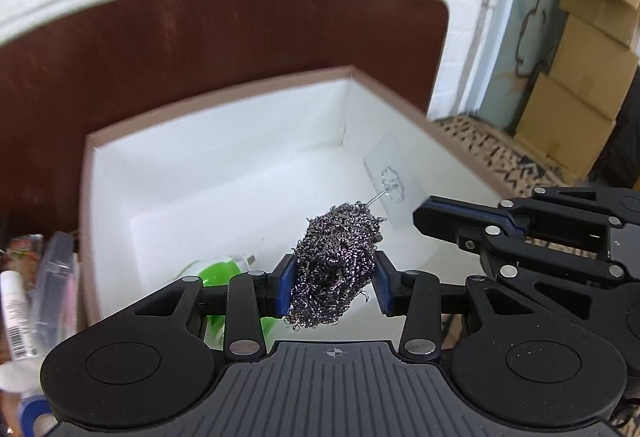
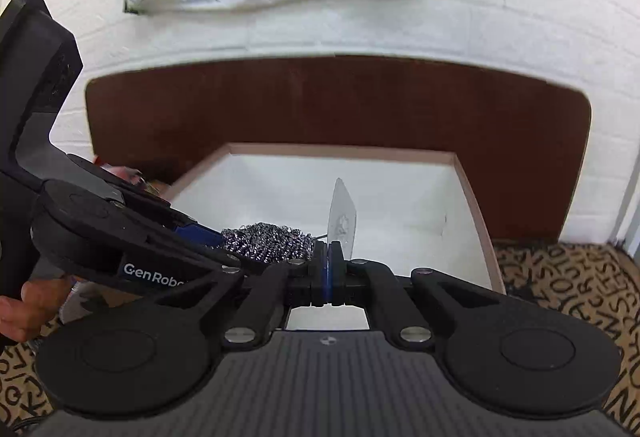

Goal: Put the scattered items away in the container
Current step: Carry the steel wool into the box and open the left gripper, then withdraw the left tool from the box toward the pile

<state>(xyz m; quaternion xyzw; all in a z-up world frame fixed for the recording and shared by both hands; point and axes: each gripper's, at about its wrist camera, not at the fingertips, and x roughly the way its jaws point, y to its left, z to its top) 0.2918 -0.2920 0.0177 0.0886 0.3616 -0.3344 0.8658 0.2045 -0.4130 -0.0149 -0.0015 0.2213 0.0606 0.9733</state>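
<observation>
My left gripper [image 1: 334,285] is shut on a grey steel-wool scourer [image 1: 336,261] and holds it over the open box [image 1: 224,93], which has a pinkish rim and white inside. A green item [image 1: 218,271] lies in the box under the gripper. My right gripper [image 2: 328,257] is shut on a clear adhesive hook plate [image 2: 342,217], also over the box [image 2: 340,151]. In the left wrist view the right gripper [image 1: 424,217] comes in from the right, and the wire of the hook plate [image 1: 386,177] touches the scourer. The scourer [image 2: 268,235] and left gripper [image 2: 200,233] sit just left of my right fingers.
Left of the box lie a white tube with a barcode [image 1: 16,317], a clear plastic case [image 1: 56,277] and a blue roll [image 1: 32,409]. The box stands on a dark brown tabletop [image 1: 200,37]. A letter-patterned mat [image 2: 560,297] lies to the right; cardboard boxes [image 1: 580,77] are stacked beyond. A hand [image 2: 24,305] holds the left gripper.
</observation>
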